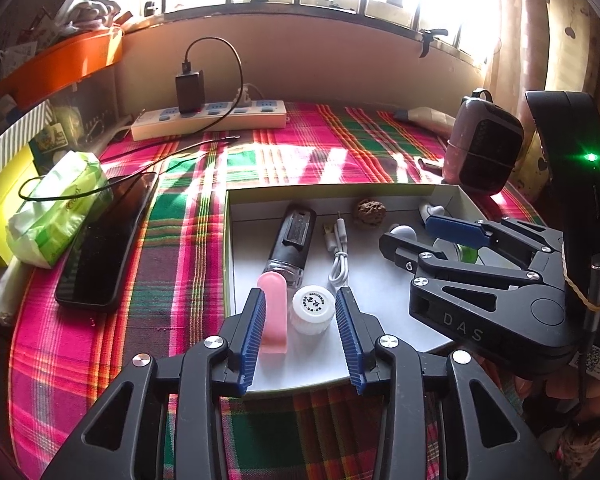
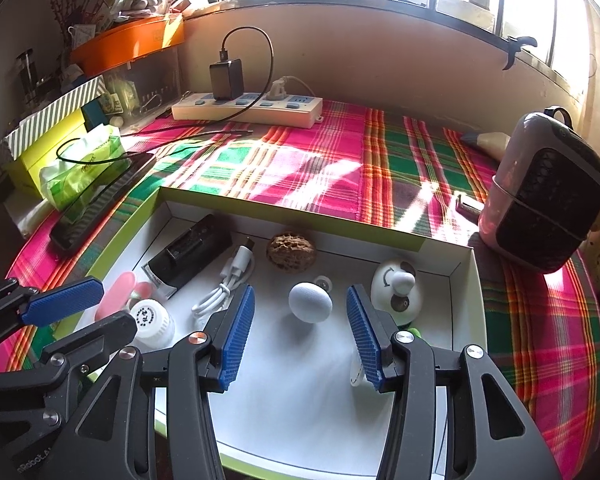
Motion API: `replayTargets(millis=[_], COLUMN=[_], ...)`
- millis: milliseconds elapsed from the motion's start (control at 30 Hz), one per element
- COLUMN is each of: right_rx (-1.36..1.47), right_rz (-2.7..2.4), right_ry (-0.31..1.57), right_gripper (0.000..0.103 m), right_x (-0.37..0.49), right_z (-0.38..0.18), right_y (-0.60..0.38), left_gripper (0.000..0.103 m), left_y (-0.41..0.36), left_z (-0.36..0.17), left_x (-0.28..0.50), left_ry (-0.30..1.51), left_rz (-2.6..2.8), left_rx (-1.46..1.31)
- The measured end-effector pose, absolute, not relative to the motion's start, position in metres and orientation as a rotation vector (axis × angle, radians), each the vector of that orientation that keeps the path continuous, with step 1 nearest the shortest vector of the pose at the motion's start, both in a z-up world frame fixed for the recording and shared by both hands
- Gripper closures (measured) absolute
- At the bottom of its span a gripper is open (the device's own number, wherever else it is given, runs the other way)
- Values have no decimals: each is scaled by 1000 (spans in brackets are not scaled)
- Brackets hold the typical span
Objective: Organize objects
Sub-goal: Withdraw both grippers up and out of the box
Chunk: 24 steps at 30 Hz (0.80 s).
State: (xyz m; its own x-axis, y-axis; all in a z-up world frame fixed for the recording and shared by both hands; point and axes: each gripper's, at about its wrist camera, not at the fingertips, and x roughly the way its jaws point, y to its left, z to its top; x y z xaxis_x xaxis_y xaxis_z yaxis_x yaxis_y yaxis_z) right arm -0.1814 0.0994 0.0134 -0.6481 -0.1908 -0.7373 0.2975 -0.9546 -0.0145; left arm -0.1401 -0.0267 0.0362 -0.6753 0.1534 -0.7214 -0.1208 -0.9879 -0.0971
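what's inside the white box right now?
In the white box: black device, white cable, walnut, white egg-shaped object, white bottle, pink item. The right gripper hides part of the right side.

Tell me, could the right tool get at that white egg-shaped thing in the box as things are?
Probably yes. The right tool is open, and the white egg lies just ahead between its fingers, on the bare floor of the box, with nothing in between.
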Motion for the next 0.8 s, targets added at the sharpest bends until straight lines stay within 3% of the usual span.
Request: replayTargets(millis=[800], right_rx=[1094], right_rz=[-2658], right_ry=[152], right_gripper=[54], right_x=[-137], right_z=[31], right_y=[112], left_gripper=[68], left_y=[-22], left_z=[54], left_x=[-96], left_ry=[-36], left_rz=[2774], left_rx=[-1116])
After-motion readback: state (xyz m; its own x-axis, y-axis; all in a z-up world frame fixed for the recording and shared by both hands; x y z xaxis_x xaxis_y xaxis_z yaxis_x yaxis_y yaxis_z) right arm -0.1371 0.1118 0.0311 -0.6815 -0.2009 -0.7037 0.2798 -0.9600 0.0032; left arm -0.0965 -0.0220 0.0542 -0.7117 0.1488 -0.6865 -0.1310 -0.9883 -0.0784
